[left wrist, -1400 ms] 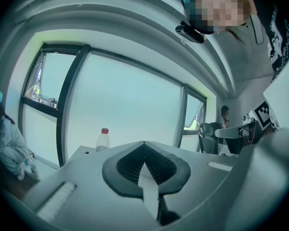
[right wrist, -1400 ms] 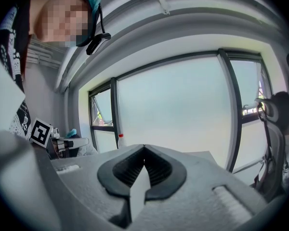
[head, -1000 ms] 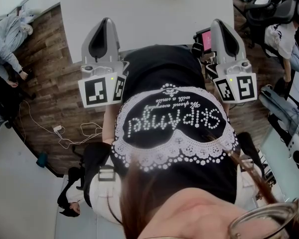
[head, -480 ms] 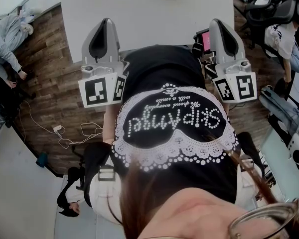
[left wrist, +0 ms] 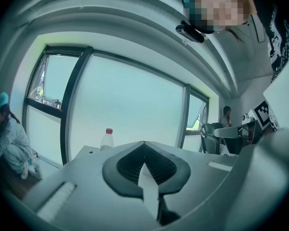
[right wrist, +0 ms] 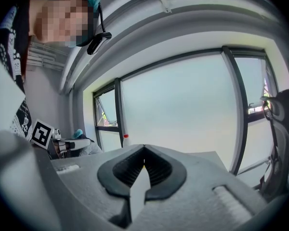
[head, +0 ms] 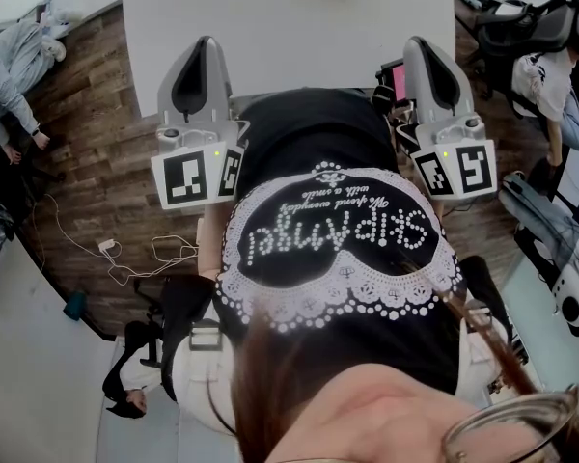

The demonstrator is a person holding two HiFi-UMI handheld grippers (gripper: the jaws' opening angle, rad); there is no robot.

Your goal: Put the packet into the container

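Observation:
No packet and no container shows in any view. In the head view both grippers are held close in front of the person's black top, pointing at the near edge of the white table. My left gripper is shut and its tips meet with nothing between them. My right gripper is also shut and empty. Each carries its marker cube near the body.
A clear bottle with a red cap stands on the table's far side before large windows. A pink-faced device sits beside the right gripper. A seated person is at the left, office chairs at the right, and cables lie on the wooden floor.
Both grippers hold their places and stay shut. Only the head view has drifted slightly.

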